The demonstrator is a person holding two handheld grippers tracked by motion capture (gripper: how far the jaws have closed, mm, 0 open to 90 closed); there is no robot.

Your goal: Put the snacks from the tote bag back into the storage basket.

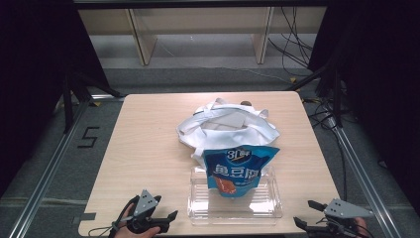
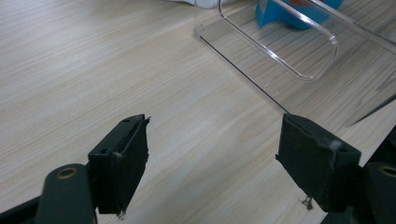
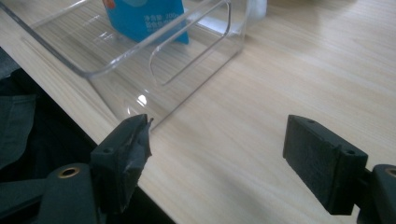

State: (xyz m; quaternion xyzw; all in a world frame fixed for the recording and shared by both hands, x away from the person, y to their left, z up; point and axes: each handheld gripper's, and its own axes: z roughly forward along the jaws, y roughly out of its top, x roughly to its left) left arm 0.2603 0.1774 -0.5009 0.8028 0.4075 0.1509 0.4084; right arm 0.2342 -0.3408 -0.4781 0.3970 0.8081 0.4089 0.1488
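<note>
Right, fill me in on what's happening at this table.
A person holds a gripper in each hand at the near edge of the table. The left gripper and the right gripper both stand open with nothing between the jaws, one on each side of a clear plastic bin. A blue snack bag stands in the bin, and a white cloth bag lies just behind it.
</note>
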